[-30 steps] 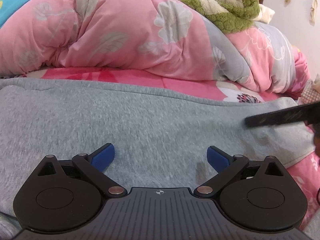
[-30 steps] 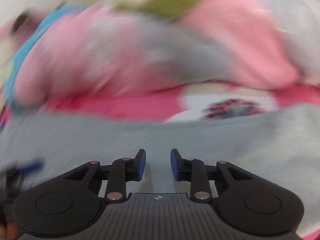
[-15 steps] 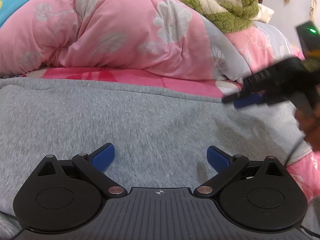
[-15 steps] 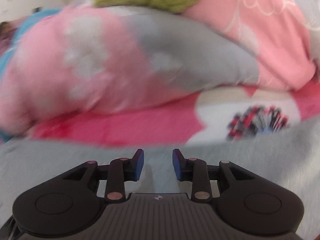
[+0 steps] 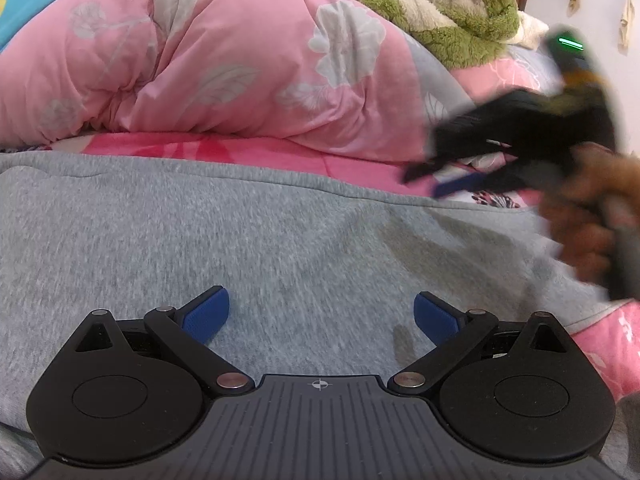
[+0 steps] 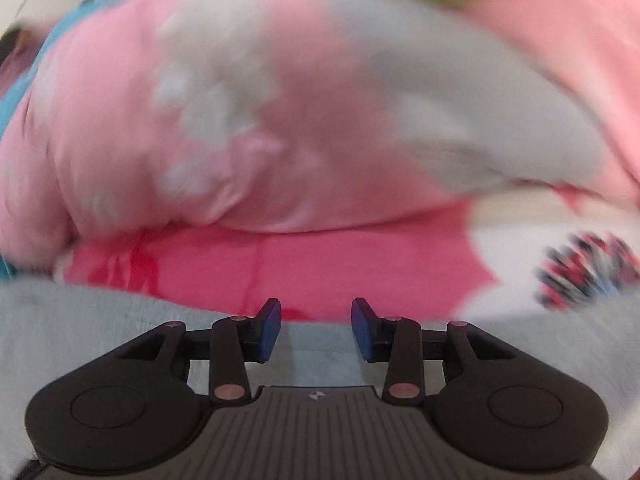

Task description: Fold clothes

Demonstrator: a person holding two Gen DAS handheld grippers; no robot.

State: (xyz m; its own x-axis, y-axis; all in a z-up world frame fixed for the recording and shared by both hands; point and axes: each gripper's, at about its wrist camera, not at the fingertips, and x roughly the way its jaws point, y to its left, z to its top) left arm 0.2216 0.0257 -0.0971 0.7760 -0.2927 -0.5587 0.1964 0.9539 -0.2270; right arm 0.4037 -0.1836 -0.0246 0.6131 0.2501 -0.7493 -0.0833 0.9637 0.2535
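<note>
moved: right gripper (image 6: 316,330) has swung toward garment's (image 5: 248,248) far edge, jaws just widened, empty.
left gripper (image 5: 320,316): released, over garment.
nearer far edge: right.

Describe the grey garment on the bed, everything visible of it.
The grey garment is a heathered, fleecy-looking knit spread mostly flat over the pink floral bedsheet, in front of the bunched pink quilt. Its far edge runs as a thick folded hem, with slight wrinkles and shadows towards the right. Nothing grips it: the open left gripper sits just over it, contact unclear.
</note>
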